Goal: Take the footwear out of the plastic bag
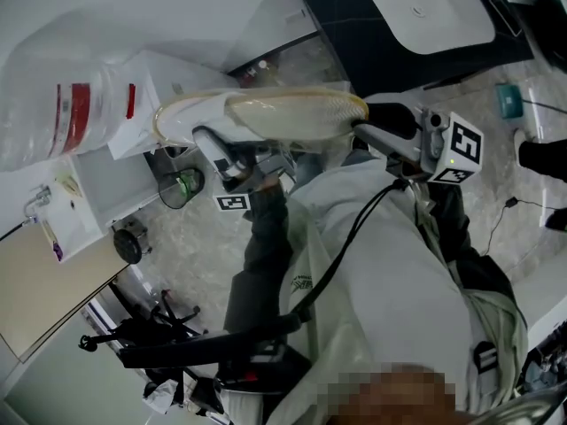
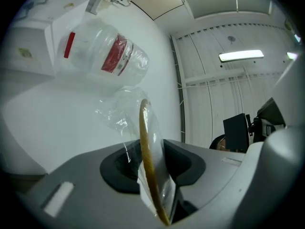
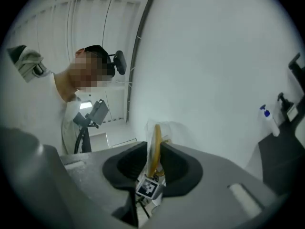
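Left claw (image 2: 153,168) clamps the slipper (image 1: 297,113) through its clear plastic bag (image 2: 116,113) while right claw (image 3: 155,159) clamps the slipper's other end

A white surface (image 1: 133,7) carries a clear plastic bag with red bands (image 1: 89,113), just beside a white box (image 2: 33,32). Lower down, the marbled floor (image 1: 199,255) bears a black stand (image 1: 151,330) and what may be a small round bin (image 1: 182,187).

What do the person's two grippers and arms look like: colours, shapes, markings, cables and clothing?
Both grippers are grey moulded bodies with black jaw pads. The right gripper carries a white cube with black square markers; the left gripper shows one such marker. A black cable trails from the right one. The left sleeve is dark, the jacket pale.
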A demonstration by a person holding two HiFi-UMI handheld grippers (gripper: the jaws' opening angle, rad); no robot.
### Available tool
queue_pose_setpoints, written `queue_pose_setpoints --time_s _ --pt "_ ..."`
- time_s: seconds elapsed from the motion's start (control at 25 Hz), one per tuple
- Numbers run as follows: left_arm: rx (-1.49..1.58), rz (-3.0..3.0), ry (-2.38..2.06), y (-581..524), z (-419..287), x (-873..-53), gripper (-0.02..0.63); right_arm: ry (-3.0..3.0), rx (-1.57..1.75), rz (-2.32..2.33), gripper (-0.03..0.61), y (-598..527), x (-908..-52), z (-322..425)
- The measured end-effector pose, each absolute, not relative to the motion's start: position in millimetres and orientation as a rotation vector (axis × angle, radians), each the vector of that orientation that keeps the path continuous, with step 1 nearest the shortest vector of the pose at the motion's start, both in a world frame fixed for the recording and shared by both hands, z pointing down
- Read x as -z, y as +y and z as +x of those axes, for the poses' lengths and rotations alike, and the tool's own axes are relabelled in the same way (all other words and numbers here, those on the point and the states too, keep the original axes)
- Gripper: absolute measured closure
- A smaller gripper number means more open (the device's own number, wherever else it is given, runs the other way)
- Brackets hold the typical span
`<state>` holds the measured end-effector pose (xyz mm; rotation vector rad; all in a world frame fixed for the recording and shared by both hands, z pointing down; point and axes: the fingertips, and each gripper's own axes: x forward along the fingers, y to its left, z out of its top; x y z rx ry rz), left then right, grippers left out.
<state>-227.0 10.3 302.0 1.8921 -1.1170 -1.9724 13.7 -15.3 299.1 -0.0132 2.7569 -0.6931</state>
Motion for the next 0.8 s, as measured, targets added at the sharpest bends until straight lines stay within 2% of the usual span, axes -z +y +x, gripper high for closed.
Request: queue_pose_setpoints --time_s 0.16,0.56,0.8 --pt "1.963 1.936 -1.063 12 -220 -295 0.506 2.764 0.946 -0.039 0.502 -24 -320 2" --pt "2.047 1.818 -1.053 14 -235 -307 0.483 2.583 1.004 0.167 0.531 -18 -301 14" --pt "2.072 1.814 -1.094 23 -251 -306 0.557 2.536 0.976 0.164 0.531 -22 -301 42"
